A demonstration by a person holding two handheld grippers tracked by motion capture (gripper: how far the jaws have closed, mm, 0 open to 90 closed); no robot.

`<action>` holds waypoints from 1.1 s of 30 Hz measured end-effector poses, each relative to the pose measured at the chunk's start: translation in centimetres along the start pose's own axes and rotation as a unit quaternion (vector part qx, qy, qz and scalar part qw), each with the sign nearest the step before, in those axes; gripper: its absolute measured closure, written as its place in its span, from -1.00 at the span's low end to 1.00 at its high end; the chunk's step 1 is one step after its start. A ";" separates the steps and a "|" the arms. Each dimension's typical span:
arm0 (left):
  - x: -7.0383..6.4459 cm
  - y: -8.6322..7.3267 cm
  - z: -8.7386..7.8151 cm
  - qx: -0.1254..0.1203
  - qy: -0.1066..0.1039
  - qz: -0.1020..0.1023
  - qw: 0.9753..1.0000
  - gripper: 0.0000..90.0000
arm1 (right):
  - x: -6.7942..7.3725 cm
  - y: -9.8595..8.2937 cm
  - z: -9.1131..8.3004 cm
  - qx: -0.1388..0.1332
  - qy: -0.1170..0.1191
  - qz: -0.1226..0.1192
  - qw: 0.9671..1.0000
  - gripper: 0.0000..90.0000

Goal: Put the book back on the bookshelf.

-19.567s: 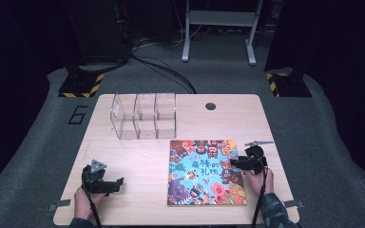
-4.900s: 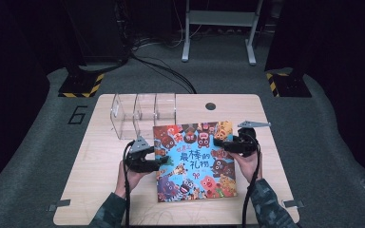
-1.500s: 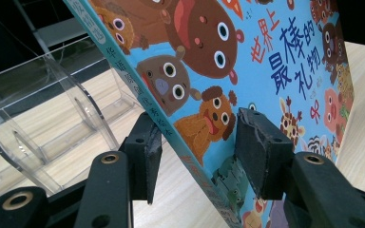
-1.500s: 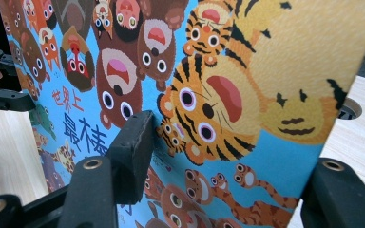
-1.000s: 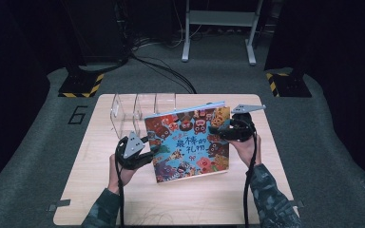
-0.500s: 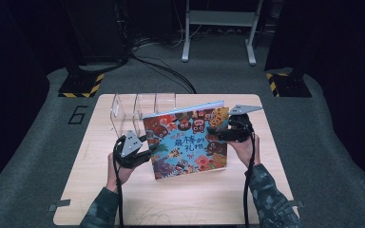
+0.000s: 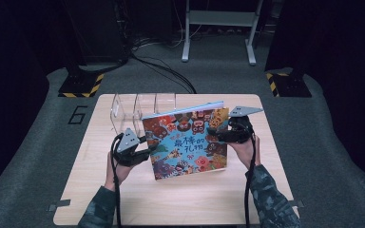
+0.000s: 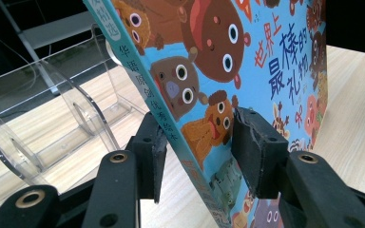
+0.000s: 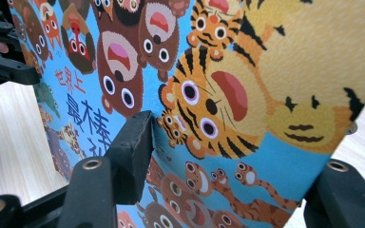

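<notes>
Picture book [image 7: 186, 142] hangs upright between my left gripper [image 7: 132, 151] and right gripper [image 7: 230, 133], near the acrylic rack [image 7: 138, 107]. Left gripper view: jaws clamp the spine. Right gripper view: jaws clamp the cover. I judge slotting remains.

Book: a blue picture book [image 7: 186, 142] with a smooth, slightly glossy printed paper cover.
Organiser: a clear, glossy plastic rack [image 8: 52, 118].
Table: pale matt wood [image 7: 180, 199].
Gripper jaws: black matt plastic, brass-coloured metal rivets.
Floor: grey matt carpet [image 7: 323, 156].
</notes>
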State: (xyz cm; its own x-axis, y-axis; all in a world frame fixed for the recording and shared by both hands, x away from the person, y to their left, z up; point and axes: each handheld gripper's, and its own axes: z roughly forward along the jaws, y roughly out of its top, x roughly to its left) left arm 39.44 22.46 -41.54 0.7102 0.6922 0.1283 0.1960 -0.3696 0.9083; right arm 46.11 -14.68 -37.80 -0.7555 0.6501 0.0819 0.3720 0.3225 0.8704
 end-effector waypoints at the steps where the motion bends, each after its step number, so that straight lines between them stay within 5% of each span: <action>1: -0.2 0.0 0.0 -0.003 0.003 -0.003 1.000 0.26 | -0.1 0.0 0.0 0.000 0.000 0.001 1.000 -0.08; 7: -0.6 0.0 -0.2 -0.015 0.031 0.018 0.999 0.27 | 0.1 0.2 0.0 -0.002 0.001 0.001 1.000 -0.09; 14: -0.2 -0.3 -0.5 -0.025 0.009 0.013 1.000 0.30 | 0.1 0.0 -0.1 -0.007 0.008 -0.006 1.000 -0.07; 21: 0.4 0.0 -0.6 -0.038 -0.039 -0.008 0.998 0.17 | 0.3 -0.4 -0.8 -0.008 0.011 -0.029 0.999 -0.01; 27: 0.2 0.8 -0.6 -0.029 -0.028 0.013 0.999 0.18 | 0.5 -0.5 -1.0 -0.005 0.012 -0.028 1.000 -0.01; 33: -0.2 0.8 -0.7 -0.037 -0.022 0.014 0.999 0.27 | 0.5 -0.6 -1.1 -0.003 0.015 -0.027 1.000 -0.03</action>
State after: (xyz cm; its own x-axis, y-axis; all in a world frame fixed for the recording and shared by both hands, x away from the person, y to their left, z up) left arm 39.00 22.43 -40.57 0.7443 0.6533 0.1388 0.1252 -0.3407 0.9318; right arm 44.92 -15.30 -37.73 -0.7899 0.6112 0.0497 0.3278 0.3524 0.8766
